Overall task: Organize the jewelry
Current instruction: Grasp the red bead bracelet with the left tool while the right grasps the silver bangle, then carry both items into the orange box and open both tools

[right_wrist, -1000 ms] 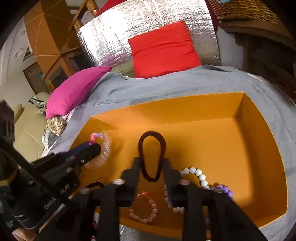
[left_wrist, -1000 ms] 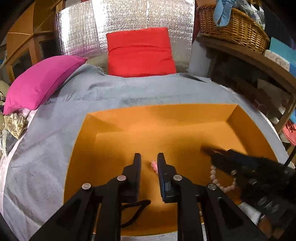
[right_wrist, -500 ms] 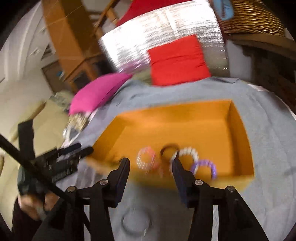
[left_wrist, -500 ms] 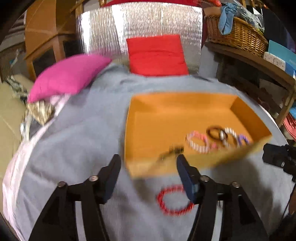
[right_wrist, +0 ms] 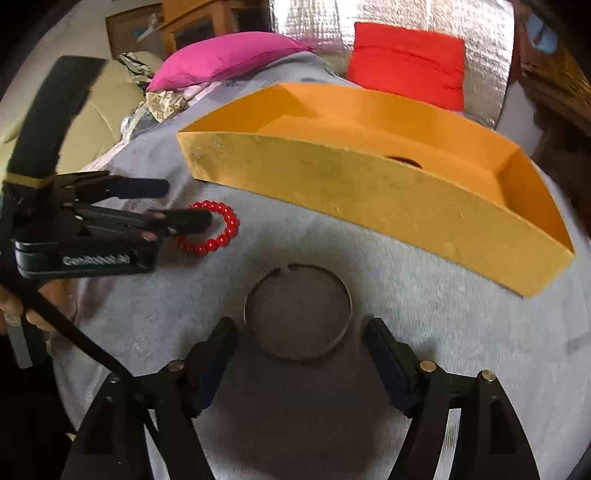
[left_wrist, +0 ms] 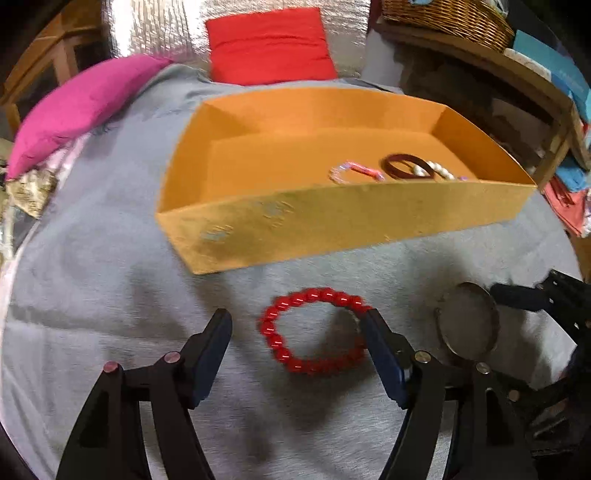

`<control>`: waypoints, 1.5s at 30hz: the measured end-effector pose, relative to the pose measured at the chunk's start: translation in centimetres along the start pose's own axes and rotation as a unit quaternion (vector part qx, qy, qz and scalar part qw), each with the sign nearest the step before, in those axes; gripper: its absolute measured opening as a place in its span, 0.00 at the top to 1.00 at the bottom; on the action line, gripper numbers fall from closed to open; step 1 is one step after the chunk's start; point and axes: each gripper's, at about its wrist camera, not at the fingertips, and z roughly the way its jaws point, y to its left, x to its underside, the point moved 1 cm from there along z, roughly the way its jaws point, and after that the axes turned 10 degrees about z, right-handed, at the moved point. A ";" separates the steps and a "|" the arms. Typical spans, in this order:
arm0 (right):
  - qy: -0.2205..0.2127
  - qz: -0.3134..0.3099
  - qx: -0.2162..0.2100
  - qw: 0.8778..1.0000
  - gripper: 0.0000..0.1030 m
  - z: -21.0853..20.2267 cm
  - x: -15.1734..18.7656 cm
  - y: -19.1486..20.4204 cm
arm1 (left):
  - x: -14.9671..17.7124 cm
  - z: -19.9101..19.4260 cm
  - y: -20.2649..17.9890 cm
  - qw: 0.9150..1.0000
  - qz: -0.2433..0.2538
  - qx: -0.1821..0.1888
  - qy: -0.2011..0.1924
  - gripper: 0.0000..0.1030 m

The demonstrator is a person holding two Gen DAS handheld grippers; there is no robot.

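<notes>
An orange box stands on the grey cloth and holds a pink bead bracelet, a dark brown ring and a white bead bracelet. A red bead bracelet lies on the cloth in front of the box, between the fingers of my open left gripper. A thin silver bangle lies on the cloth just ahead of my open right gripper. The bangle also shows in the left wrist view. The red bracelet and left gripper show in the right wrist view.
The grey cloth covers a rounded surface. A magenta pillow and a red pillow lie behind the box. A wicker basket sits on a wooden shelf at the right. A beige couch is at the left.
Both grippers left the box, opened wide and dropped to the cloth in front of it. The left now straddles the red bracelet; the right is at the silver bangle.
</notes>
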 end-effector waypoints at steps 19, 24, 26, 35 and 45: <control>-0.074 0.035 0.000 0.997 0.38 -3.8 -1.8 -2.5 | -0.2 -0.6 -0.4 1.000 0.003 0.016 -0.023 0.90; -0.101 0.039 -0.007 0.994 0.38 -5.2 -2.2 -2.3 | -1.0 -2.9 -0.2 0.998 -0.002 0.018 -0.060 0.91; -0.117 0.046 -0.014 0.992 0.38 -6.1 -2.3 -2.5 | -1.5 -4.1 -0.3 0.997 -0.001 0.022 -0.078 0.91; -0.159 0.105 -0.003 0.982 0.38 -7.7 -4.8 -5.1 | -4.9 -9.2 -1.0 0.986 0.010 0.039 -0.160 0.91; -0.172 0.176 0.014 0.969 0.38 -5.9 -10.0 -8.8 | -11.3 -7.9 0.0 0.980 -0.001 -0.002 -0.197 0.91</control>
